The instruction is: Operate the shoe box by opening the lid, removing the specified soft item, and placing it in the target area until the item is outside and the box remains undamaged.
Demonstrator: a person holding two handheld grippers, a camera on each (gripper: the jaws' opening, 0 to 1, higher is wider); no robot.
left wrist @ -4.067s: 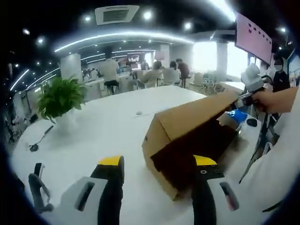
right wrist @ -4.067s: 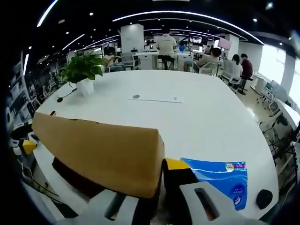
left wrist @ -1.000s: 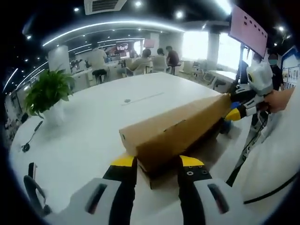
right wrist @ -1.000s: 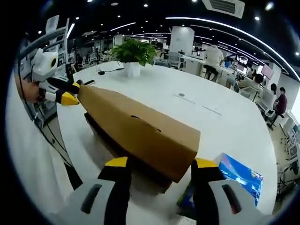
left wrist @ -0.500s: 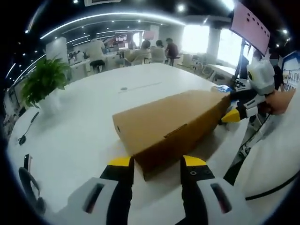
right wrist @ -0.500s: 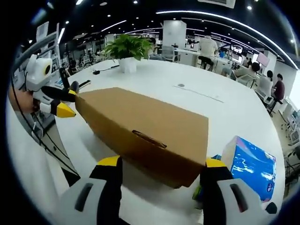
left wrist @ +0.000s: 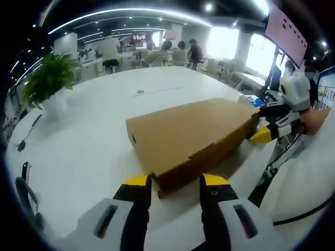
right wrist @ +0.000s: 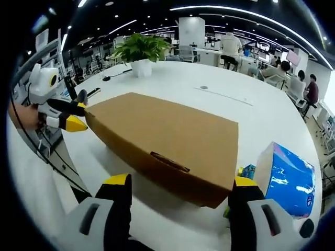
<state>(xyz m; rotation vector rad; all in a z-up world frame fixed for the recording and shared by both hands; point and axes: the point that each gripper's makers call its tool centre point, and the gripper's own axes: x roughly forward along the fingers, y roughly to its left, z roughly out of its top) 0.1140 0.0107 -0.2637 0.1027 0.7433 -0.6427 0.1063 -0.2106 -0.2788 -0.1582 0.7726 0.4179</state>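
Now both grippers flank the closed shoe box (left wrist: 188,133).

The brown cardboard shoe box (left wrist: 191,133) lies flat on the white table, near its edge, with its lid shut. A blue soft pack (right wrist: 287,180) stands on the table, outside, just beside the box's right end.
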